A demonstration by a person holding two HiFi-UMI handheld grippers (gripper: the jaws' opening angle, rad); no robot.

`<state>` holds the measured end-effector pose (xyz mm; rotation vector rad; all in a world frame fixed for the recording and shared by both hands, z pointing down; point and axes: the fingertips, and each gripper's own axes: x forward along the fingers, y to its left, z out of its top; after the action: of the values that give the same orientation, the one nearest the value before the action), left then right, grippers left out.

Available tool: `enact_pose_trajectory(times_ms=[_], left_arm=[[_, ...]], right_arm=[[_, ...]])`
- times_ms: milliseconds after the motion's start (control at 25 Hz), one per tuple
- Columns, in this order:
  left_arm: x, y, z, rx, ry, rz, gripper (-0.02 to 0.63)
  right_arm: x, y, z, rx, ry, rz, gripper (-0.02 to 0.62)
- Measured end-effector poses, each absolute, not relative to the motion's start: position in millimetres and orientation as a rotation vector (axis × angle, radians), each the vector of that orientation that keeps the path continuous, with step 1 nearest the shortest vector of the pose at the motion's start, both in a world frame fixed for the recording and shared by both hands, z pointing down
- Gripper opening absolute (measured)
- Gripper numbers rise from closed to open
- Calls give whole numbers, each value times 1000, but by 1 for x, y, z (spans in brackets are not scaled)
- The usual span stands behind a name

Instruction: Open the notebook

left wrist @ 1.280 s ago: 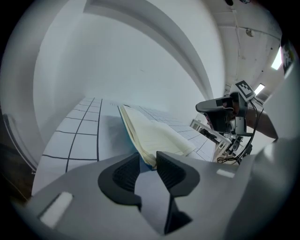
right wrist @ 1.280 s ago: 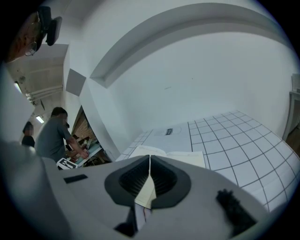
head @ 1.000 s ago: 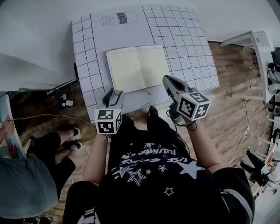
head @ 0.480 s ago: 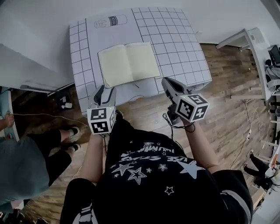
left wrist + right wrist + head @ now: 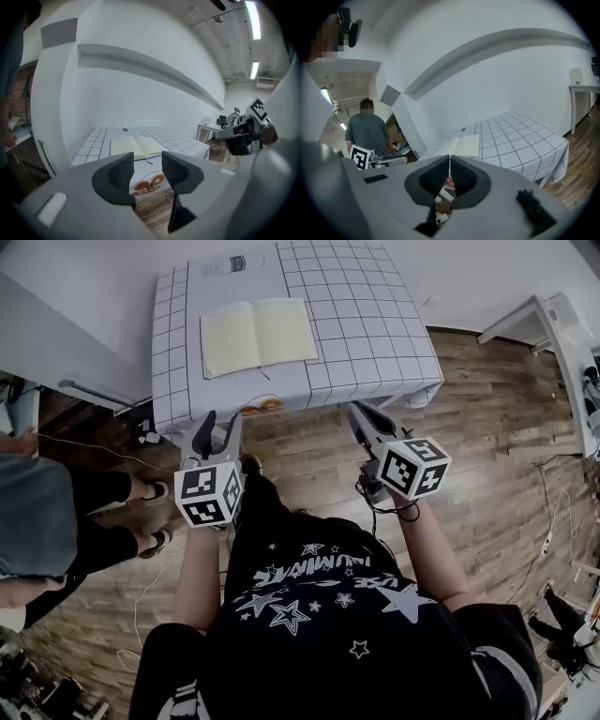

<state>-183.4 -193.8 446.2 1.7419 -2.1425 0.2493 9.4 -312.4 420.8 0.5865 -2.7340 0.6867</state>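
The notebook (image 5: 258, 334) lies open and flat on the grid-patterned tablecloth (image 5: 375, 324), showing two blank cream pages. It also appears in the left gripper view as the notebook (image 5: 136, 146) and in the right gripper view as the notebook (image 5: 461, 145). Both grippers hang over the wooden floor, short of the table's near edge and apart from the notebook. My left gripper (image 5: 214, 437) (image 5: 146, 165) is open with nothing between its jaws. My right gripper (image 5: 361, 420) (image 5: 449, 165) is shut, its pads meeting with nothing held.
Another person (image 5: 47, 512) (image 5: 368, 129) stands at the left beside the table. A white desk (image 5: 553, 324) sits at the far right. A cable (image 5: 94, 451) runs across the floor on the left. An orange print (image 5: 261, 407) marks the cloth's front overhang.
Both grippers have drawn back from the table's edge to over the floor, and the table now lies farther off. The notebook stays open and unmoved.
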Motion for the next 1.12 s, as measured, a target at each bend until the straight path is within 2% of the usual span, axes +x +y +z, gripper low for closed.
enact_pose_trajectory(times_ms=[320, 520, 720, 920, 1120], left_arm=[[-130, -134, 424, 1690, -2179, 228, 192], [-151, -128, 414, 1654, -2177, 232, 189], [-147, -104, 428, 1619, -2173, 194, 162], [-178, -118, 416, 1630, -2165, 109, 161], [-180, -63, 431, 1664, -2135, 75, 156]], right_arm=[[18, -256, 441, 391, -2727, 776, 17], [-9, -255, 442, 361, -2702, 831, 17], [-2, -231, 457, 353, -2692, 826, 17], [-29, -244, 444, 427, -2721, 783, 17], [-40, -193, 443, 454, -2751, 756, 17]])
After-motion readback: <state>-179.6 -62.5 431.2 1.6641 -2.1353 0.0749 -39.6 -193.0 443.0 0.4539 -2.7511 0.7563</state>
